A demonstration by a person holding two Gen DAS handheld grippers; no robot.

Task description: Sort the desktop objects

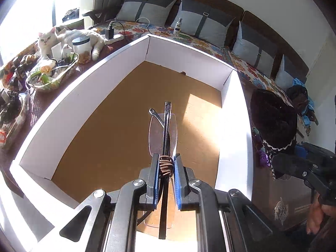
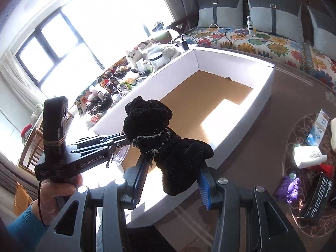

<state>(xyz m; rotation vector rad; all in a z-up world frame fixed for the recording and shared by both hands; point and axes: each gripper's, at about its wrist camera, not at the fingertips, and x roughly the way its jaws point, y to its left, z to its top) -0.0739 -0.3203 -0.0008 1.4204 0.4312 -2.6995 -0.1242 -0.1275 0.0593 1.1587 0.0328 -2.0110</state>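
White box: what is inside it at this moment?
The white box shows a bare brown floor with a sunlit patch. The glasses in the left gripper and the black cloth in the right gripper cover part.

**Surfaces as I see them**

Between my left gripper's (image 1: 166, 168) ribbed blue pads sit clear, glossy glasses (image 1: 162, 132) with dark metal arms. My right gripper (image 2: 171, 181) clamps fuzzy black cloth (image 2: 166, 140). Beyond both, the box (image 1: 63, 113) has smooth white walls and a matt brown floor.
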